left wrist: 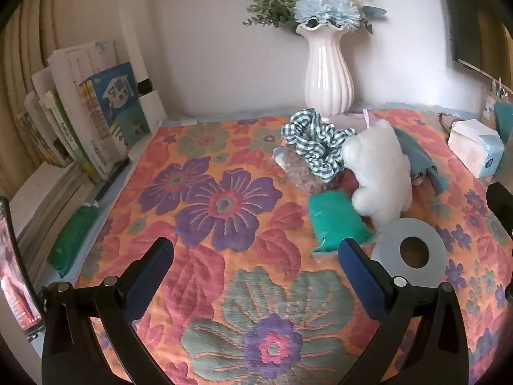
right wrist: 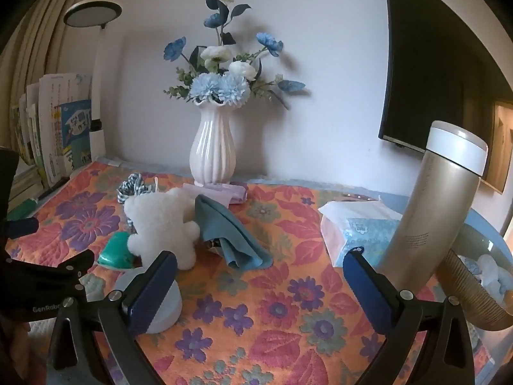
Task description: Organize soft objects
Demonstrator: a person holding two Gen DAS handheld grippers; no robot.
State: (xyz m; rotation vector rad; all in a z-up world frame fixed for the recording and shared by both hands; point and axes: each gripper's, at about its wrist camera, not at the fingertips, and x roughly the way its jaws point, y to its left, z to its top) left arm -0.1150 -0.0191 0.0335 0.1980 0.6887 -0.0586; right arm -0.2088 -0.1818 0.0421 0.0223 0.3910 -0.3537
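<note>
Woven bowl (right wrist: 465, 288) holds pale soft items; left claw (left wrist: 256, 250), right claw (right wrist: 259, 264) both spread, empty.

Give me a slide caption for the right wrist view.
Open right gripper faces a white plush toy, teal cloth and vase on a floral tablecloth.

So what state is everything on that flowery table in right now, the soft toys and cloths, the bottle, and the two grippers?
Left gripper: open, empty.
Right gripper: open, empty.
White plush toy: lying in the pile, not held.
Gingham scrunchie: crumpled, beside the toy.
Blue cloth: loosely bunched.
Green pouch: lying flat.
Thermos bottle: upright, capped.
Tissue pack: lying flat.
Vase: upright, full of flowers.
Bowl: holds something pale and soft.
</note>
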